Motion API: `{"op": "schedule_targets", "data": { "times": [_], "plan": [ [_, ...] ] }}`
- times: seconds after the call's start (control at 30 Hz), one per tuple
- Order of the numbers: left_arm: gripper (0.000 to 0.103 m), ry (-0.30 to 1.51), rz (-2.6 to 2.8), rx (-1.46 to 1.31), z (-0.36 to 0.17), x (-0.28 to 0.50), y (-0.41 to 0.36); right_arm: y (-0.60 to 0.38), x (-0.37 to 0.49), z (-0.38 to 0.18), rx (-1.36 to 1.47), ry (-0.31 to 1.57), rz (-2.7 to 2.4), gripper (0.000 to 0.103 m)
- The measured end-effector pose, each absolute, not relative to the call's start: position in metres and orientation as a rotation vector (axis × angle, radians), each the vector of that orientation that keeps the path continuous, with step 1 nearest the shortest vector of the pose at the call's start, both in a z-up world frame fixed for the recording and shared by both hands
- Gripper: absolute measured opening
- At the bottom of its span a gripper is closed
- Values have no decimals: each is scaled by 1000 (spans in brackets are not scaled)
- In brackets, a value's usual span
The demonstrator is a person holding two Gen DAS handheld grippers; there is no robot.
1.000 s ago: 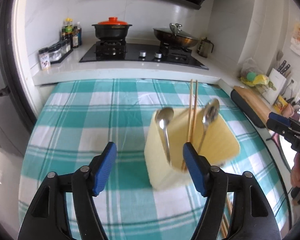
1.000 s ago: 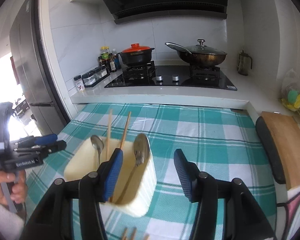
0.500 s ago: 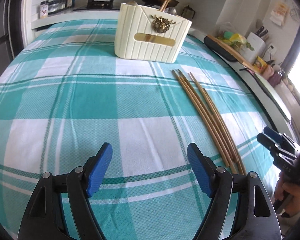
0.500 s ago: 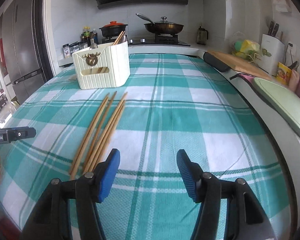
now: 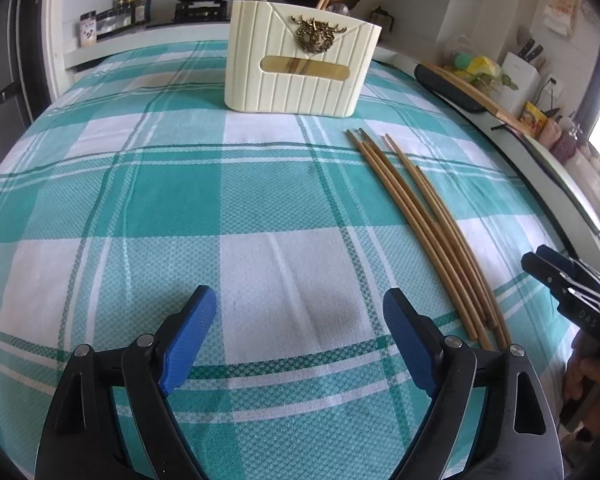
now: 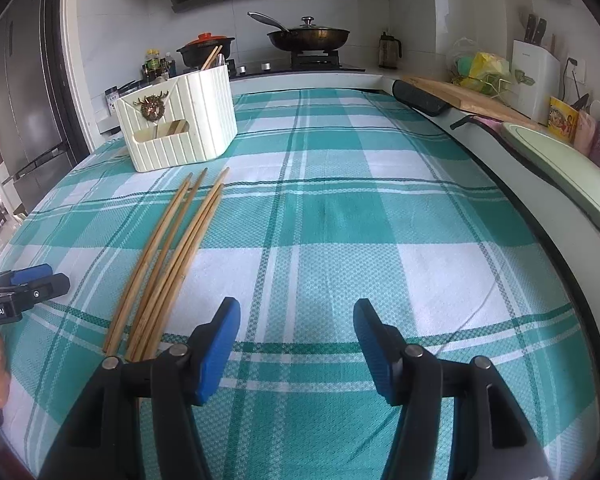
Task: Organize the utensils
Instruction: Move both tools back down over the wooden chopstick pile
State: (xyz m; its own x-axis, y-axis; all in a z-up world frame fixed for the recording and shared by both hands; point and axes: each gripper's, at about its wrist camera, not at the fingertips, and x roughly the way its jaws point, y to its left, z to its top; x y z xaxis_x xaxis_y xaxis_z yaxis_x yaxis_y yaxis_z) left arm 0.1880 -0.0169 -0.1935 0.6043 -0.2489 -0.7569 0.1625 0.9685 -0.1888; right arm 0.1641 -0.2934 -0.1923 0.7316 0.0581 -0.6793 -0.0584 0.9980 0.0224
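Observation:
Several bamboo chopsticks [image 5: 424, 224] lie side by side on the teal checked tablecloth [image 5: 172, 200]; they also show in the right wrist view [image 6: 172, 248]. A cream ribbed utensil holder [image 5: 300, 68] with a brass deer emblem stands at the far end, also in the right wrist view [image 6: 180, 128], with chopstick tips poking out. My left gripper [image 5: 300, 320] is open and empty, low over the cloth, left of the chopsticks. My right gripper [image 6: 296, 332] is open and empty, right of the chopsticks' near ends.
A stove with a red-lidded pot [image 6: 206, 46] and a wok [image 6: 308, 36] stands behind the table. A cutting board [image 6: 464, 100], knife block [image 6: 534, 76] and a green tray [image 6: 568, 172] line the right counter. A fridge [image 6: 24, 100] stands left.
A second ago both grippers hovered above the holder, looking down into it. Both have pulled back and dropped low to the near table end, still open; the chopsticks now lie between them.

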Motion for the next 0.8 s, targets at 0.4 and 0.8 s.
{"op": "schedule_targets", "data": {
  "times": [0.4,0.8],
  "plan": [
    [94,898,-254,-99,-195,188,-18,-290,165,-193,-32,755,36,60],
    [94,904,-292,-100,-182,214,-75,-288,166,-194,-34,761,44,60]
  ]
}}
